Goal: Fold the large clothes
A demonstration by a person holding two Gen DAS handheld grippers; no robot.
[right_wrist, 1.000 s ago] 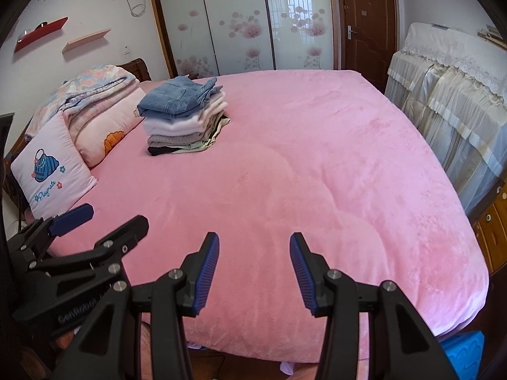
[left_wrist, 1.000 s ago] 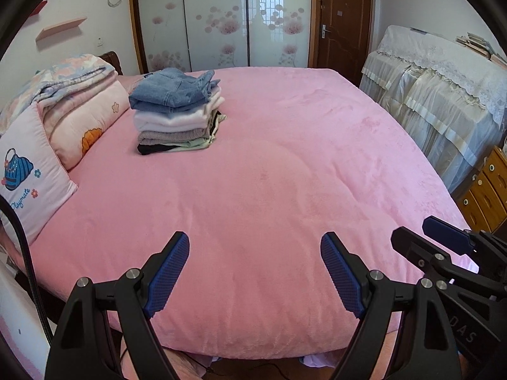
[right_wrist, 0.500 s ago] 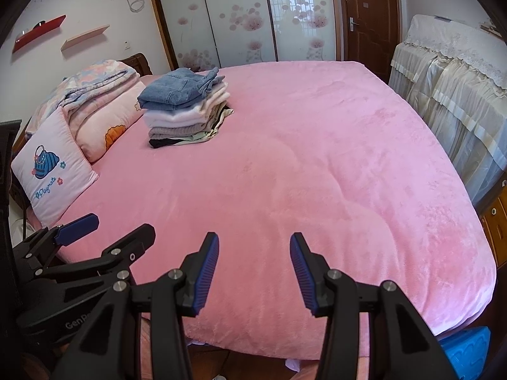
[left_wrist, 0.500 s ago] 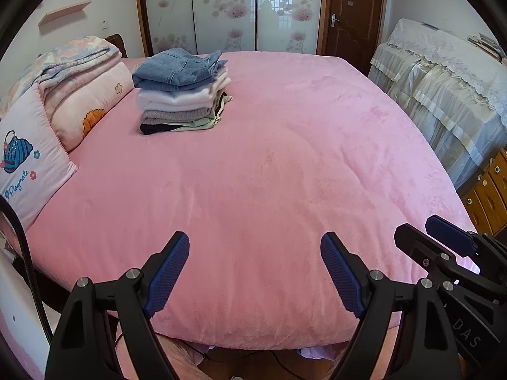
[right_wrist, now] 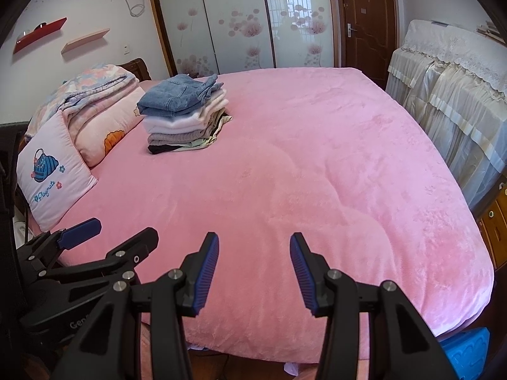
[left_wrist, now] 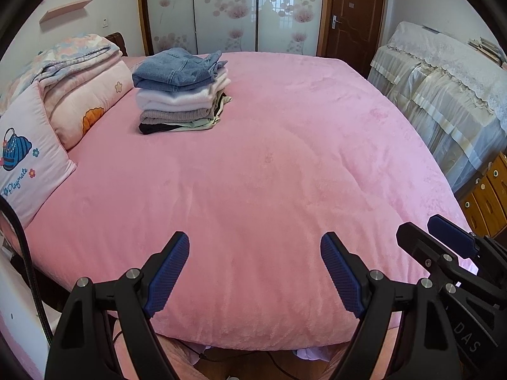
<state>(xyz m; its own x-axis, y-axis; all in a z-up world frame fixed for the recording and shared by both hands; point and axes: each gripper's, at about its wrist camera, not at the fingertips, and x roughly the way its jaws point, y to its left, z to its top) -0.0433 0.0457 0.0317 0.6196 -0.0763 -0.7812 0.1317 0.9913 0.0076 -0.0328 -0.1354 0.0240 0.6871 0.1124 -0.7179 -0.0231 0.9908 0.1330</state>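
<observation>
A stack of folded clothes, blue denim on top, then white, grey and black layers, rests far back on the left of the pink bed. My left gripper hovers over the bed's near edge, open wide with nothing between its blue pads. My right gripper hangs beside it over the same edge, jaws partly apart and empty. Each gripper shows in the other's view: the right gripper at the right margin, the left gripper at the left margin. Both are far from the stack.
Pillows and a folded quilt line the bed's left side. Lace-covered furniture and wooden drawers stand on the right. A wardrobe and brown door are behind. A blue plastic object sits below the bed's corner.
Both views have tilted slightly, so the bed and stack sit a little lower in frame. The jaws keep the same gaps and nothing was picked up.
</observation>
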